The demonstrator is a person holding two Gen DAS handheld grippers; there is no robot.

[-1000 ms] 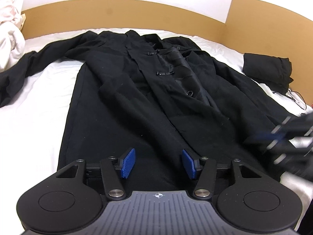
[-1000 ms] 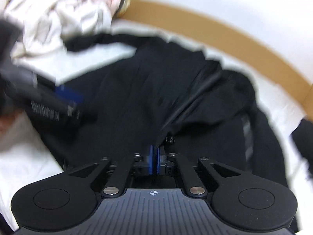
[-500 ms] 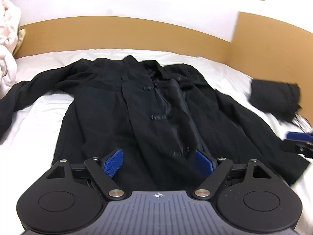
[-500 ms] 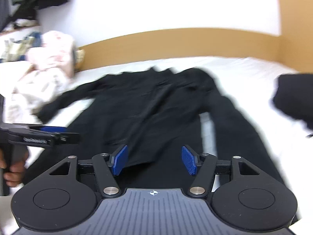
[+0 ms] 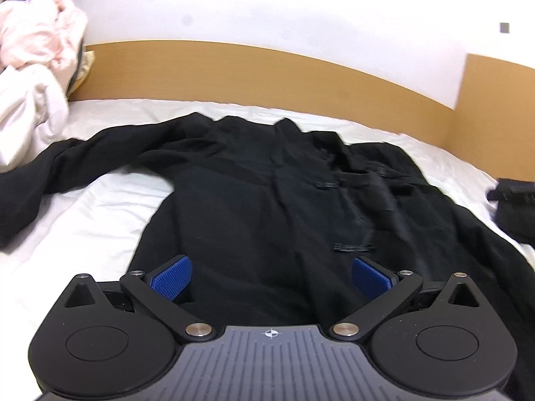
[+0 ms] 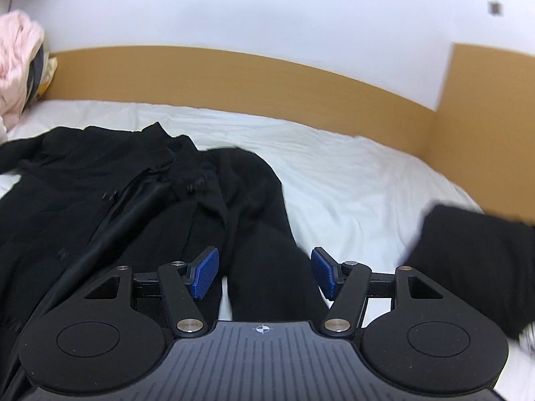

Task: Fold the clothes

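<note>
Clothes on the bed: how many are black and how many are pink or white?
Black: 2, the long black coat spread flat and a folded black garment at the right.
Pink or white: 1 crumpled pile at the left; separate pieces cannot be told apart.
Total: 3

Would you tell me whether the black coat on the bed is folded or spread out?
Spread out: the black coat lies flat on the white sheet, one sleeve stretched sideways.

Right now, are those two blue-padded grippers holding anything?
No. The left gripper and right gripper have just opened, empty above the long black coat.
</note>
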